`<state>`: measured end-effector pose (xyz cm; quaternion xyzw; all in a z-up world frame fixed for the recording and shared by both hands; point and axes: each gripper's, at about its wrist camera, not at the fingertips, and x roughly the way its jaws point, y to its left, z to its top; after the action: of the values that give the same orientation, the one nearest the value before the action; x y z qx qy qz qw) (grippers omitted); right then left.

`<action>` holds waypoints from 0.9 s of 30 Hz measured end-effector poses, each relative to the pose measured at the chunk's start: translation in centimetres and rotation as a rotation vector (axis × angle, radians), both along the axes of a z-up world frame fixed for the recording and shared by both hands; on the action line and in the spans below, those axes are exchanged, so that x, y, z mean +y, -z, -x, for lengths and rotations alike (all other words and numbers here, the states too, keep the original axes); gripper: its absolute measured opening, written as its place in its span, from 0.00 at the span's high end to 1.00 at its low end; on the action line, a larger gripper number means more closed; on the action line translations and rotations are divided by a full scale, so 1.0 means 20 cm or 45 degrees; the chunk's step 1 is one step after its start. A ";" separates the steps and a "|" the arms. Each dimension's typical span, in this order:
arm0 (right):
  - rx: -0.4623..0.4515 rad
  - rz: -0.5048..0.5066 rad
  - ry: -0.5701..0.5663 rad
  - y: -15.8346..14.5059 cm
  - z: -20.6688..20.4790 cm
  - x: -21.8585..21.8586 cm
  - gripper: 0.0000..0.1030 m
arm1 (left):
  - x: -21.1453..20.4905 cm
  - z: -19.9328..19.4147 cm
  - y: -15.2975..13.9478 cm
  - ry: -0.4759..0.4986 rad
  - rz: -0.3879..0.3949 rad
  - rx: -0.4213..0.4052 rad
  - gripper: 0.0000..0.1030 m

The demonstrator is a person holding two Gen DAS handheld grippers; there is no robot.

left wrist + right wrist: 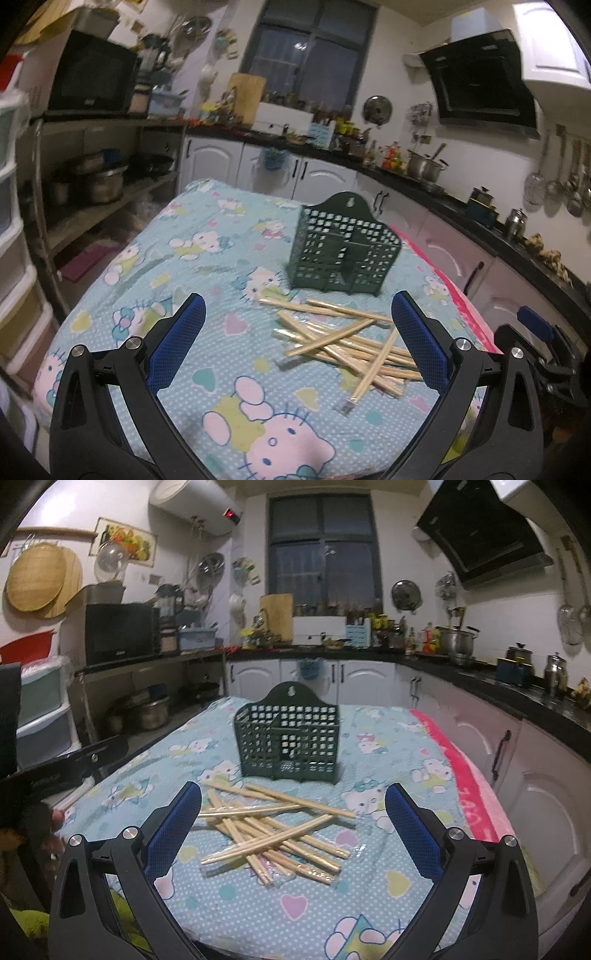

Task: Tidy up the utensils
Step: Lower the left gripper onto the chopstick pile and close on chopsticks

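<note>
Chopsticks (273, 830) lie crisscrossed on the bench (388, 893), at 6 o'clock of the empty green holder (288, 738). Right claw (293, 825) and left claw (297, 338) both gape wide, holding nothing. Grabbing into that tangle risks pinching several sticks, scattering the rest.

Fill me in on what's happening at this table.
A person holds a claw in each hand over a cartoon-print tablecloth. The left claw and right claw are both open and hold nothing. A loose pile of wooden chopsticks lies in front of a green perforated utensil holder, which appears empty. Sorting hasn't started.
</note>
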<state>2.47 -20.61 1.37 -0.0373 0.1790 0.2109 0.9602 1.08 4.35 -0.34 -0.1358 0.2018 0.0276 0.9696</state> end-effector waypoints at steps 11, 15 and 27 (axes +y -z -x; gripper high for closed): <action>0.112 -0.012 -0.005 -0.05 -0.21 0.03 0.06 | 0.17 -0.15 0.02 -0.046 0.086 0.112 0.10; 0.140 -0.026 0.026 -0.06 -0.32 0.01 0.06 | 0.18 -0.23 0.00 -0.029 0.079 0.125 0.10; 0.324 -0.019 0.151 0.06 -0.58 -0.16 0.06 | 0.17 -0.57 0.10 0.115 0.173 0.271 0.10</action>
<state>13.97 -23.87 0.08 0.0077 0.2996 0.1582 0.9408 12.47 7.74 -2.27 -0.1884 0.3110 -0.0154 0.9314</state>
